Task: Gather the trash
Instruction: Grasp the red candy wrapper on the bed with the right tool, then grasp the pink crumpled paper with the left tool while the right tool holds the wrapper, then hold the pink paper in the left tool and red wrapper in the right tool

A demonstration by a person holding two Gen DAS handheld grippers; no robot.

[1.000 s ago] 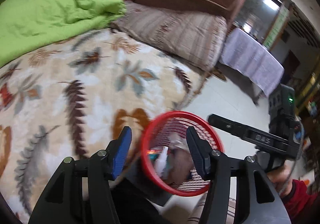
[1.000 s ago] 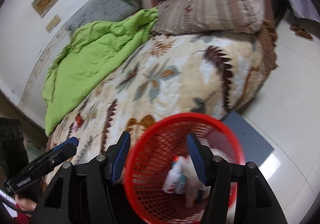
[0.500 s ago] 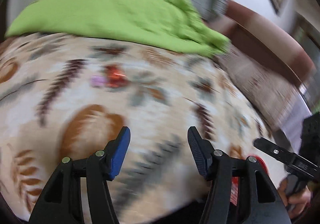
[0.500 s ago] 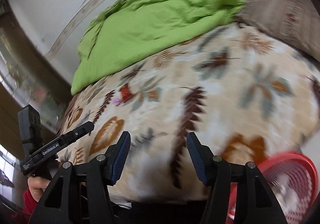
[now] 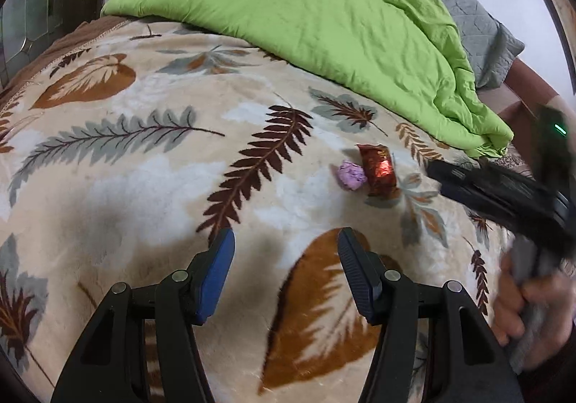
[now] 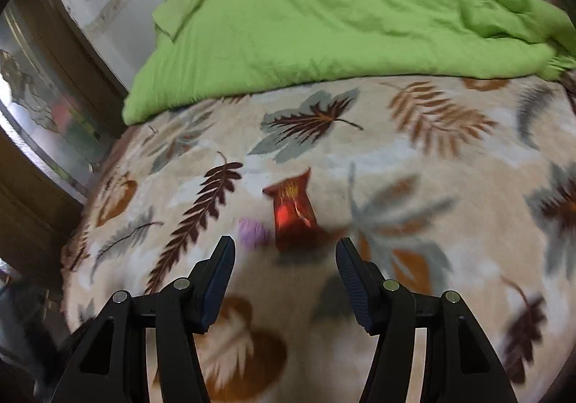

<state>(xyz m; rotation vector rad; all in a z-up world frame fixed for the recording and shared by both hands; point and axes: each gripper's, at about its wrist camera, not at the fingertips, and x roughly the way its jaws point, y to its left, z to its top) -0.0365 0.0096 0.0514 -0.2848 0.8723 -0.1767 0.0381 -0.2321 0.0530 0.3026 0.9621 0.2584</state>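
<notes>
A shiny red wrapper (image 5: 378, 169) and a small crumpled purple paper ball (image 5: 351, 175) lie side by side on the leaf-patterned blanket (image 5: 144, 169). My left gripper (image 5: 286, 269) is open and empty, a short way in front of them. My right gripper (image 6: 284, 277) is open and empty, just short of the red wrapper (image 6: 293, 214) and the purple ball (image 6: 253, 233). In the left wrist view the right gripper's fingers (image 5: 468, 183) reach in from the right, close to the wrapper, blurred.
A crumpled green quilt (image 5: 306, 17) covers the far side of the bed. A grey pillow (image 5: 475, 25) lies behind it. A dark wooden cabinet with glass (image 6: 39, 122) stands left of the bed. The red basket is out of view.
Both grippers have swung away from the red basket and now face the bed's middle. The red wrapper and purple ball have come into close view. Both grippers stay open.
</notes>
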